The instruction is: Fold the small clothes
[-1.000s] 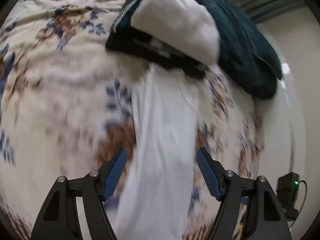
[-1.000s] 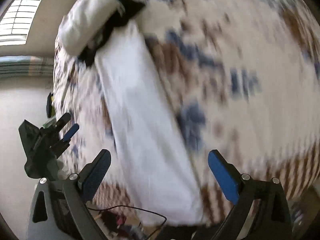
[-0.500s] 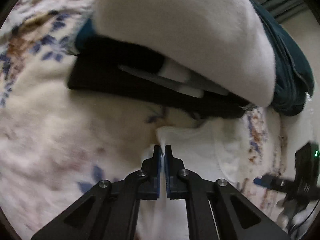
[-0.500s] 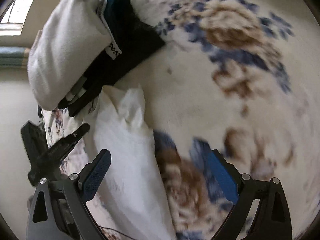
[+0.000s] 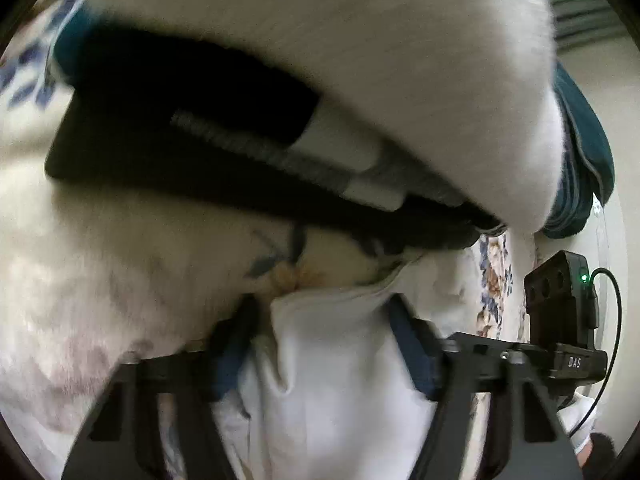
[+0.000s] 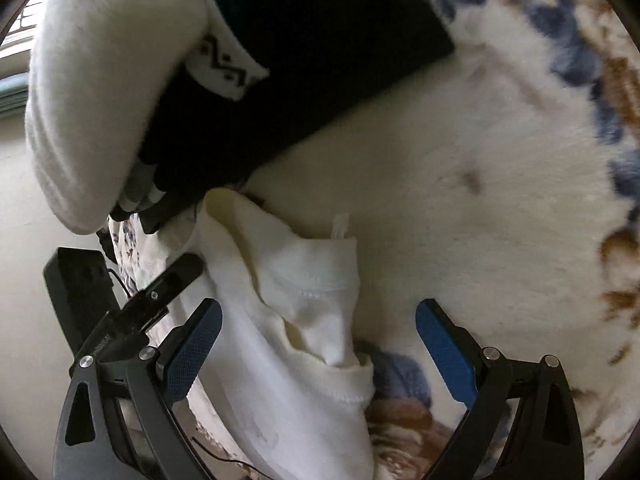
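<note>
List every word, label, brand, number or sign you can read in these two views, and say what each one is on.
"DAS": on the black bar of the right gripper, as seen from the left wrist view.
White woven band on the dark folded garment: a black zigzag pattern only, no letters.
Small tab at the edge of the white garment: no print can be made out.
Nothing else is legible.

garment on blanket | folded stack behind it | charger right
</note>
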`<state>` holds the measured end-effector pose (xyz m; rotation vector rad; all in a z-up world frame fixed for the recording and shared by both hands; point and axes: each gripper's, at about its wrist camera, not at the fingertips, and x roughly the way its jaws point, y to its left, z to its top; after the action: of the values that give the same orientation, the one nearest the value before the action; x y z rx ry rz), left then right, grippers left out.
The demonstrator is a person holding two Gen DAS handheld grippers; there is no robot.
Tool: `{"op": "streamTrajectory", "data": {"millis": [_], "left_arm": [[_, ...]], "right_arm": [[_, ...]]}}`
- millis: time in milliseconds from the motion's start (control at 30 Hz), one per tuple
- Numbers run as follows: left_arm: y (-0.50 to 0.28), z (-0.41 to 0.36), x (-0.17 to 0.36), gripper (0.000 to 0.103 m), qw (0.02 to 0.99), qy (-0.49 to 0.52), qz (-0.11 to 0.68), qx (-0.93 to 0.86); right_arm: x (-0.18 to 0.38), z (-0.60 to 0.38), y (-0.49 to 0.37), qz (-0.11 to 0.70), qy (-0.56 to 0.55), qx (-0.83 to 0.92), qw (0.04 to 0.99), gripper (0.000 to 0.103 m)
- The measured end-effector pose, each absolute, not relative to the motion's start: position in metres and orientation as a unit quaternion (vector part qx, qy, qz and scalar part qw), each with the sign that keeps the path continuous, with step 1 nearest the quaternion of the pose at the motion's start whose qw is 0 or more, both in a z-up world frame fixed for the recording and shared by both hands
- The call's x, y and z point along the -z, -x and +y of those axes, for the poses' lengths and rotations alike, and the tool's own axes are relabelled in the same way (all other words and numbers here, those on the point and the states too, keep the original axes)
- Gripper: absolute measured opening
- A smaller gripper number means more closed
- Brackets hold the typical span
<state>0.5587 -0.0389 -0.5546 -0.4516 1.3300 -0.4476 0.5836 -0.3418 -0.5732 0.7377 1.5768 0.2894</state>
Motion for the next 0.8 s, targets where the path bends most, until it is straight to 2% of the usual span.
{"op": "streamTrajectory", "data": {"millis": [33,67,100,267,467,667,800], "left_arm": [[-0.557,-0.041,0.553,0.004,0.74,0.202,0.605,0.213],[-0.555,-0.042,0.549,0.003,0.745,0.194,0.6,0.217],[-0.554,-0.045,0.544,0.003,0.752,0.182,0.593,0.225],[-0.544,-0.047,0.518,0.003,0.768,0.161,0.573,0.236],[-0.509,-0.034,0.456,0.003,0.787,0.168,0.532,0.261],[-0.421,-0.012,0.401,0.003,0.793,0.155,0.515,0.287],[-0.356,-0.002,0.41,0.003,0.773,0.16,0.544,0.286]], "right_arm": [[0.571,-0.34,-0.584,0.684,-0.324,-0.13,0.641,0.081],[0.569,-0.339,-0.584,0.679,-0.323,-0.132,0.646,0.037],[0.567,-0.335,-0.583,0.679,-0.317,-0.13,0.649,0.01],[0.545,-0.326,-0.566,0.652,-0.31,-0.138,0.678,0.008],[0.494,-0.322,-0.528,0.614,-0.326,-0.15,0.703,0.007],[0.437,-0.303,-0.453,0.587,-0.317,-0.167,0.726,0.007],[0.422,-0.287,-0.392,0.592,-0.298,-0.17,0.729,0.007]]}}
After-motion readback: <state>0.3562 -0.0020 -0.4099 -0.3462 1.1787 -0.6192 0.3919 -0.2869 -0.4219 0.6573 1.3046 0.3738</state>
